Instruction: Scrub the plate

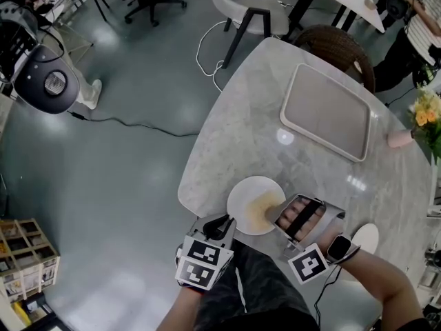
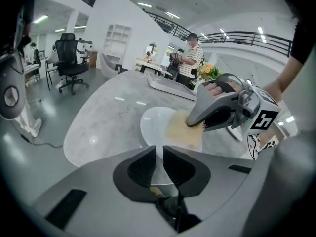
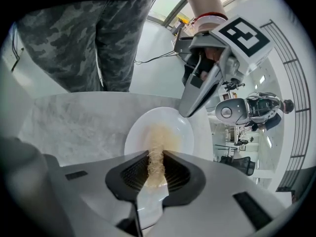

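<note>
A white plate (image 1: 244, 192) lies at the near edge of the marble table (image 1: 234, 136). A beige scrub pad (image 1: 260, 209) rests on its right half. My right gripper (image 1: 279, 216) is shut on the pad; in the right gripper view the pad (image 3: 158, 137) runs from between the pads down onto the plate (image 3: 136, 132). My left gripper (image 1: 224, 227) points down at the plate's near-left rim. In the left gripper view its jaws (image 2: 159, 154) stand a narrow slit apart with only the plate (image 2: 153, 122) showing beyond them. The right gripper (image 2: 197, 125) presses the pad (image 2: 182, 130) there.
A beige tray (image 1: 324, 112) sits at the table's far right, with flowers (image 1: 427, 116) and a pink thing (image 1: 400, 138) beside it. A wicker chair (image 1: 337, 43) stands behind the table. A cable (image 1: 138, 124) crosses the floor at left. A person (image 2: 190, 58) stands beyond the table.
</note>
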The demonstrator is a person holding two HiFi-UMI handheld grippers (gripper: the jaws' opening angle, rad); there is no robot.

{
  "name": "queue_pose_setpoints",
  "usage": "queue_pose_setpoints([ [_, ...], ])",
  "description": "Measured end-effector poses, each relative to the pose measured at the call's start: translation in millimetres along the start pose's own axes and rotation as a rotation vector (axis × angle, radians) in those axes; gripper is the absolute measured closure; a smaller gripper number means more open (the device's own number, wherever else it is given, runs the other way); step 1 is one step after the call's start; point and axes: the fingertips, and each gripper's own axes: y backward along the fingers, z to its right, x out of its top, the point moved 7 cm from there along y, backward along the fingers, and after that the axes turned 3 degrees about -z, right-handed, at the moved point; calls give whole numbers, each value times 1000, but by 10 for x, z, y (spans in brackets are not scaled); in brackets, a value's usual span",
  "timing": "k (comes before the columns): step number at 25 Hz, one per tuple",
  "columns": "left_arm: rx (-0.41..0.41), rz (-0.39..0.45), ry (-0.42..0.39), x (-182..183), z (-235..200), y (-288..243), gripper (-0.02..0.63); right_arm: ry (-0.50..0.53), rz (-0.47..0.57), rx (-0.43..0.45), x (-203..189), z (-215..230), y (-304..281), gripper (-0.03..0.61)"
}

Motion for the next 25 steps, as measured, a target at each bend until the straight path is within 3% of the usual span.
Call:
queue_pose_setpoints([
  [7,-8,-7,-14,-9,9,7,577,86,40,-64,95,261,-147,508],
  [13,-19,-16,-42,-32,88,-22,592,22,-10,-113,-35,559,-294,508],
  [18,-32,-8,-36,-59,129,-69,600,-53,-89,-89,-256,580,-405,508],
  [25,-48,21,26,-42,111,-62,600,-130,-118,3,-472,234,-277,508],
])
